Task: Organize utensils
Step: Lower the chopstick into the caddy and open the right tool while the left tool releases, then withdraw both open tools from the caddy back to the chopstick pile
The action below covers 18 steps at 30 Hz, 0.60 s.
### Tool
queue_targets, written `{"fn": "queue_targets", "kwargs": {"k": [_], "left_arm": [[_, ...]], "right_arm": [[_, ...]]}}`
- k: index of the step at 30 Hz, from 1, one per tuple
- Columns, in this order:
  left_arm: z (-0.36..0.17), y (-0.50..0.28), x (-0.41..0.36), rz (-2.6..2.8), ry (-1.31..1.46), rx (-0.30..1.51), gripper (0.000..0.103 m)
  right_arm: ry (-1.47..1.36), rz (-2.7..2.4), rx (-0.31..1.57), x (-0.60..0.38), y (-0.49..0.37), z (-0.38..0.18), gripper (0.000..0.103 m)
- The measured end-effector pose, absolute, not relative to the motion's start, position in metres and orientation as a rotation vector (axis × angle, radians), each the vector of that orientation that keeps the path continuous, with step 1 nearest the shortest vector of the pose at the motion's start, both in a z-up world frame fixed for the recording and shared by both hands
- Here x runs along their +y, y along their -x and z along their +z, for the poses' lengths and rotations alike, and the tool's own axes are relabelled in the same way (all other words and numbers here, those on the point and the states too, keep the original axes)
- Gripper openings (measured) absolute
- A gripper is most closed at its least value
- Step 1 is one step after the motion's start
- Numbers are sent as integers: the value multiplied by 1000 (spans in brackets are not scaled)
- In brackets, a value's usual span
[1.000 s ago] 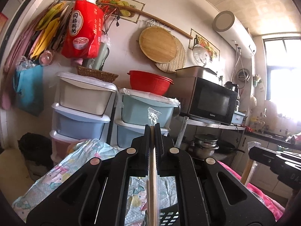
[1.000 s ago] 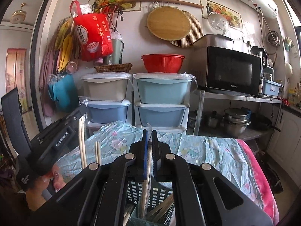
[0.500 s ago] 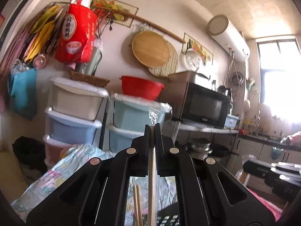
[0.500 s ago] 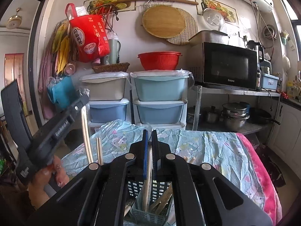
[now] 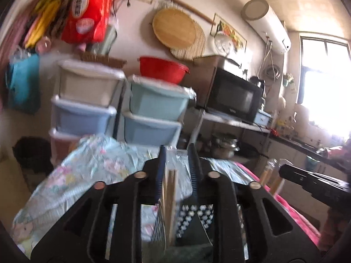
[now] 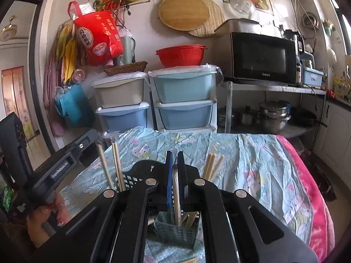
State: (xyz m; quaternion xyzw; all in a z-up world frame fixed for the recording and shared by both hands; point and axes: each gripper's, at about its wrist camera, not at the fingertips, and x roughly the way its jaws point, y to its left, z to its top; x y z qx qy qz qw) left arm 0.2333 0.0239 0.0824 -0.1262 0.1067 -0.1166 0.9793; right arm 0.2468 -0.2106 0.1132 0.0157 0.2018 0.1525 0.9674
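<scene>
Since a second ago my left gripper (image 5: 177,153) has parted and is still opening, pads clear of the chopsticks (image 5: 170,188) standing between them above the black basket (image 5: 195,217). My right gripper (image 6: 174,155) stays clamped on a utensil handle (image 6: 176,192) over the green caddy (image 6: 175,234) beside that basket.

The desk (image 6: 252,153) is spread with a crumpled pale blue cloth (image 6: 258,166) printed with cartoon figures, and a bright pink blanket (image 6: 307,175) runs along its right edge. On the cloth, near the front, stands a green slotted utensil basket (image 6: 175,234) with a black slotted basket (image 6: 129,180) just behind it to the left. Wooden chopsticks (image 6: 211,165) stick up out of the baskets.
</scene>
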Motion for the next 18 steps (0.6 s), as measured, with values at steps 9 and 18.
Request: {"fn": "queue_targets", "kwargs": {"k": [9, 18], "left_arm": [[88, -209, 36, -259, 247, 305, 36], [89, -171, 50, -259, 242, 319, 60]], "right_arm": [[-52, 287, 418, -222, -235, 115, 22], [-54, 290, 416, -227, -216, 117, 32]]}}
